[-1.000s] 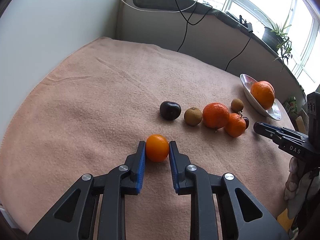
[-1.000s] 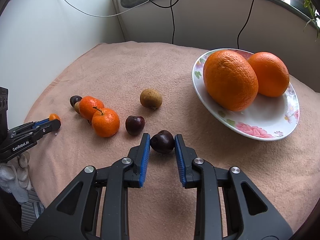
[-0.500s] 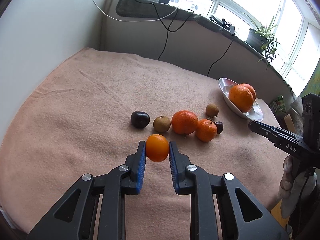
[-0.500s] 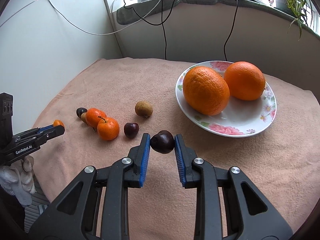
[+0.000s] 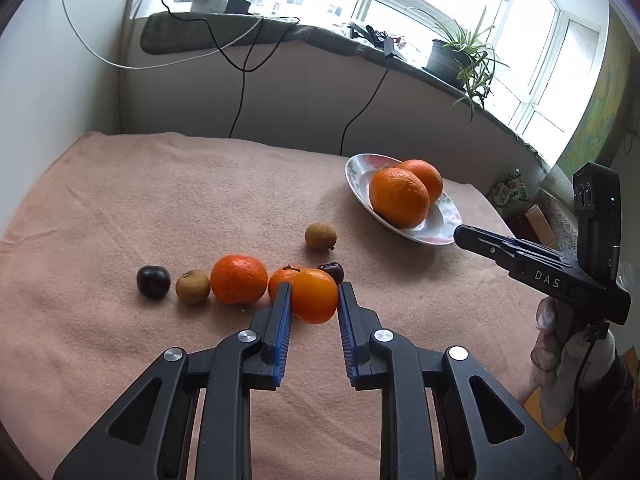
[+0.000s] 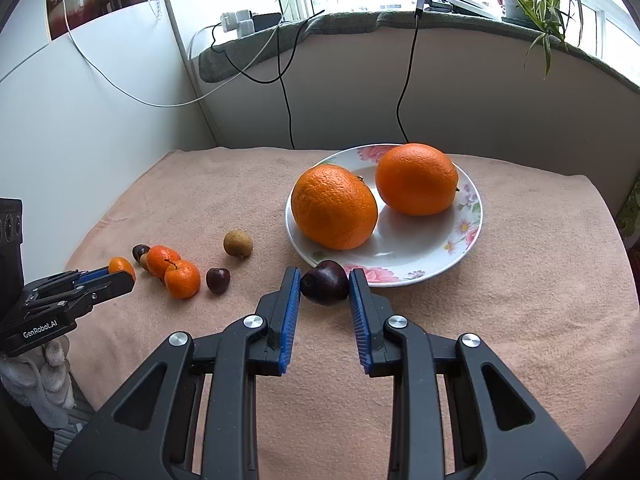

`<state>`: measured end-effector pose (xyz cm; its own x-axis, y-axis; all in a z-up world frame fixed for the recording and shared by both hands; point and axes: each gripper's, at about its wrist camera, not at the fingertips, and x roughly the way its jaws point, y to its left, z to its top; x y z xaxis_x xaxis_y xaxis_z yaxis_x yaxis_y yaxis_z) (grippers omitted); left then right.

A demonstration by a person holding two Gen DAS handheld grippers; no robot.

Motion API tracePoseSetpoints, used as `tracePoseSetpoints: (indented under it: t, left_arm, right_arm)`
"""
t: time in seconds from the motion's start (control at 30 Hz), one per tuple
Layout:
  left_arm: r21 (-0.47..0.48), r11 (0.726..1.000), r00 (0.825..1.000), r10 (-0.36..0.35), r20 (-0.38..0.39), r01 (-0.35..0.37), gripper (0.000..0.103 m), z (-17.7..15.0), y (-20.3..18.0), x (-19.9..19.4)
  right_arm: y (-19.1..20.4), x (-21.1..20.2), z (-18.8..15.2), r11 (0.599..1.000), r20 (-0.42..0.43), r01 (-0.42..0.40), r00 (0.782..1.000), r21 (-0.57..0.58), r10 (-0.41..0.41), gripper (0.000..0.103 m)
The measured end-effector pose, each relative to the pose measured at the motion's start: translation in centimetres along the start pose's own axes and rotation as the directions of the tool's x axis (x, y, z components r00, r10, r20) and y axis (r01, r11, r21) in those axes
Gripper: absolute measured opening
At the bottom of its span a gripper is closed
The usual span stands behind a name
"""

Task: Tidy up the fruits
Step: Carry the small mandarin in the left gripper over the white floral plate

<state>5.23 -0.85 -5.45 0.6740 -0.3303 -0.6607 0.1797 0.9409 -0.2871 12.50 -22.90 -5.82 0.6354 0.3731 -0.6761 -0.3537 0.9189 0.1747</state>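
— Left gripper?
— Jaws clamped on a small orange, centre frame.
— Right gripper?
— Pinching a dark plum, just below the floral plate of two large oranges.

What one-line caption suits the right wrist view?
Right hand-held gripper holds a dark plum near the plate of two oranges.

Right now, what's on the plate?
Two oranges sit side by side on the plate. The plum in the right fingers hides part of its near rim.
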Motion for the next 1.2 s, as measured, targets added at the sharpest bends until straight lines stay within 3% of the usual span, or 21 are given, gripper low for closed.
tracePoseSetpoints:
  t: [0.63, 1.2]
  left_arm:
    - [0.139, 0.981, 0.990, -0.137, -0.023, 0.139, 0.021, 3.7, -9.0, 4.8]
    - [0.217, 0.966, 0.990, -0.125, -0.070, 0.137, 0.021, 5.0, -13.5, 10.0]
  right_arm:
    - [-4.5, -0.1, 1.1, 0.999, 0.011, 0.043, 0.999, 0.031, -0.043, 0.026]
    - [-9.0, 2.7, 3.6, 0.998, -0.020, 0.035, 0.999, 0.050, -0.034, 0.026]
